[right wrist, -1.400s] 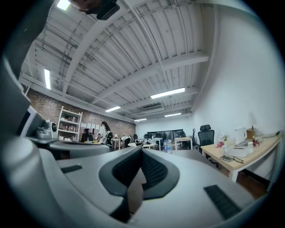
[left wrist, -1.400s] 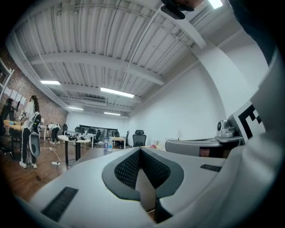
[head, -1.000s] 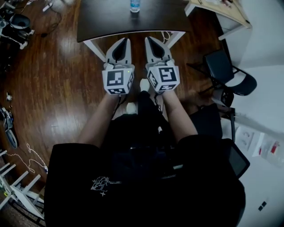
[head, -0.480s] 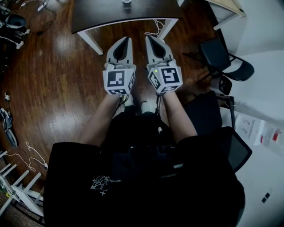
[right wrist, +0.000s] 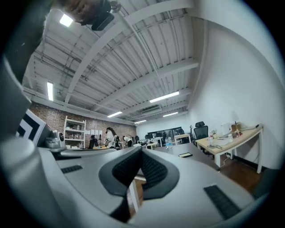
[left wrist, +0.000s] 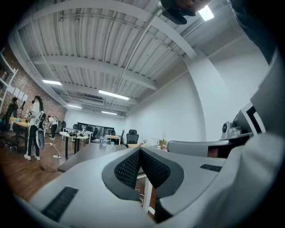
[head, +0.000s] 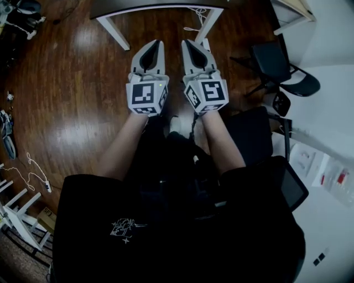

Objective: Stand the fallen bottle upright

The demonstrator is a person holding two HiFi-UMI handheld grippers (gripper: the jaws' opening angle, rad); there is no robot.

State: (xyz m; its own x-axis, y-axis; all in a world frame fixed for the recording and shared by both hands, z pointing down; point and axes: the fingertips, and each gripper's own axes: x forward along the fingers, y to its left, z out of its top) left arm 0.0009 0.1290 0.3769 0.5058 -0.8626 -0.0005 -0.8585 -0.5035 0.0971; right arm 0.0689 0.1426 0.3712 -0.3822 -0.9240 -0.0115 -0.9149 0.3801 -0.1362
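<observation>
Head view: my two grippers sit side by side in the upper middle of the frame, held out level over the wooden floor (head: 72, 88). The left gripper (head: 157, 48) and the right gripper (head: 188, 48) are near each other but not touching, and each has its marker cube facing up toward me. Both are clenched, the tips drawn to a single point with nothing caught in them. The left gripper view bears this out: my textured pads (left wrist: 130, 168) press flat against each other along one seam. The right gripper view shows the same for the other pair. The dark table (head: 155, 6) with white legs only clips the top edge of the head view, and the bottle does not show there. I find it in the right gripper view instead: the bottle (right wrist: 169, 142) is a small clear shape just right of centre, above my shut jaws. It stands upright on the dark tabletop, well apart from either gripper. A light desk (right wrist: 231, 139) lies at the right of that view, and a black chair (head: 276, 61) stands at the upper right of the head view.
</observation>
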